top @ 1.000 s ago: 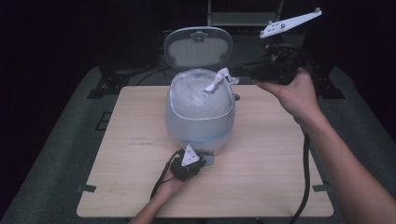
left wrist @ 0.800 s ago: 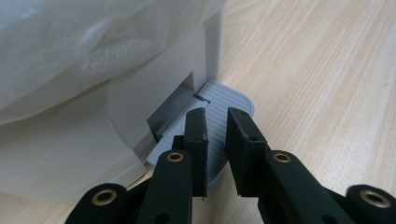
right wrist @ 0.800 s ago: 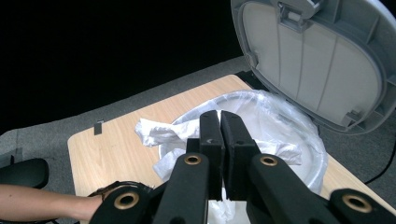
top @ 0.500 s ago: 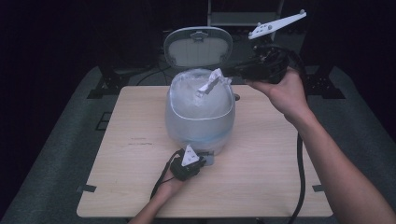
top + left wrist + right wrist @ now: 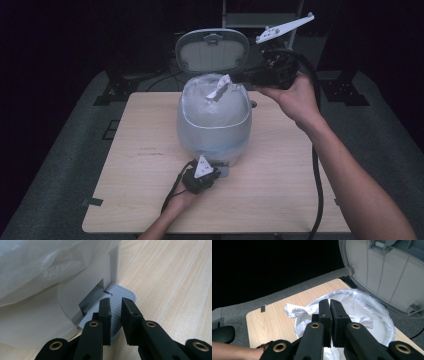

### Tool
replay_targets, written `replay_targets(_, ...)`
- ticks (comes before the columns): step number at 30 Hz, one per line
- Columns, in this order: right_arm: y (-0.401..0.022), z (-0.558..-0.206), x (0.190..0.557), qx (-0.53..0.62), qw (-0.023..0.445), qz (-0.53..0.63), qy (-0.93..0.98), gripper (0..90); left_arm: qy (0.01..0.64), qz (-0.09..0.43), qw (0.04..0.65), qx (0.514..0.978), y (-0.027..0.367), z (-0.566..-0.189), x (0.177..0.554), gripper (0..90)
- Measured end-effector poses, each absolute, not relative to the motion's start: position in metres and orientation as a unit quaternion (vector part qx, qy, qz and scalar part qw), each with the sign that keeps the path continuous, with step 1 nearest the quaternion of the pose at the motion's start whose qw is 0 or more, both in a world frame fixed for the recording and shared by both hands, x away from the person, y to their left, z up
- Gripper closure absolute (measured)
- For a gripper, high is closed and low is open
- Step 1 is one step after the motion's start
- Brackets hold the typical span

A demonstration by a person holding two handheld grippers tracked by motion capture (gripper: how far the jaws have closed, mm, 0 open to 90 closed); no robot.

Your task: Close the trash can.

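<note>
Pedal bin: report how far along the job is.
Done: the pale plastic pedal bin's grey lid stands open, a clear bag lining it. In hand: the left gripper sits on the grey pedal; the right gripper pinches a crumpled white sheet over the opening. Left: likely drop it, shut the lid.

White plastic pedal bin with clear liner; grey ribbed pedal under black left jaws; crumpled white tissue ahead of black right jaws.

Dim, dark surround — sharp close-ups
</note>
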State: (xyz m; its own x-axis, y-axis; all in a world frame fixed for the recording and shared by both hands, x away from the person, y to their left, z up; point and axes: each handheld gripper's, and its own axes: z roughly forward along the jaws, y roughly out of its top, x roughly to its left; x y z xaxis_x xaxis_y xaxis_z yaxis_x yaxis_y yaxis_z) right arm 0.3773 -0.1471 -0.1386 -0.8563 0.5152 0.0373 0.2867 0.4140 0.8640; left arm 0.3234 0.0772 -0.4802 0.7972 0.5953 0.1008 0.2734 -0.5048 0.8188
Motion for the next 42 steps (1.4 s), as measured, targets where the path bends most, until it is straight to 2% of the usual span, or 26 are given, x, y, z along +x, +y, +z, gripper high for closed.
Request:
replay_targets(36, -0.118, -0.164, 0.400, 0.243, 0.106, 0.472, 0.841, 87.2, 0.256, 0.187, 0.427, 0.847, 0.077, -0.480, 0.324, 78.4)
replay_targets(42, -0.117, -0.170, 0.404, 0.252, 0.106, 0.460, 0.844, 80.6, 0.256, 0.187, 0.427, 0.847, 0.077, -0.480, 0.324, 78.4)
